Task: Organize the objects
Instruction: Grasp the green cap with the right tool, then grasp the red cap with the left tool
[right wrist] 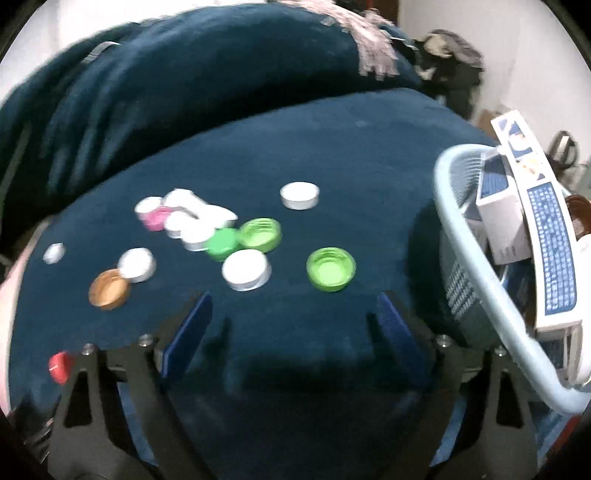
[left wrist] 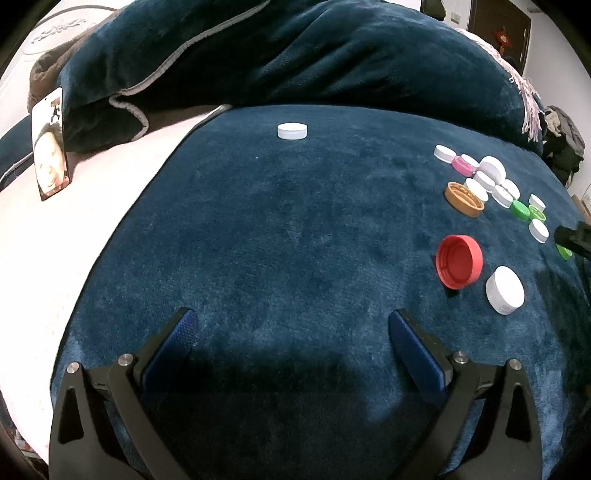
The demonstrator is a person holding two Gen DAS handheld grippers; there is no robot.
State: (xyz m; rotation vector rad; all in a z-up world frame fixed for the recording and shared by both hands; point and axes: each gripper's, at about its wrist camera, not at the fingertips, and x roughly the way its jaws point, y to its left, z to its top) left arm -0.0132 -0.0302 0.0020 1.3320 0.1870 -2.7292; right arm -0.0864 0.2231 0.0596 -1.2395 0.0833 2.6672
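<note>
Left claw (left wrist: 291,332) gaped empty over bare blanket (left wrist: 277,229) | right claw (right wrist: 295,314) gaped empty | caps (left wrist: 487,181) clustered near blanket's right edge, red cap (left wrist: 459,266) tilted, mouth leftward | basket (right wrist: 480,258) at right edge.

A home bedroom — plush blue blanket (left wrist: 295,240), rumpled bedding, clothes (right wrist: 450,55) heaped in the corner.

A dark blue plush blanket (left wrist: 295,221) covers the bed, bunched into a heap (left wrist: 295,48) behind. White walls (right wrist: 535,55) stand beyond, with a dark wooden door (left wrist: 498,33) far right.
</note>
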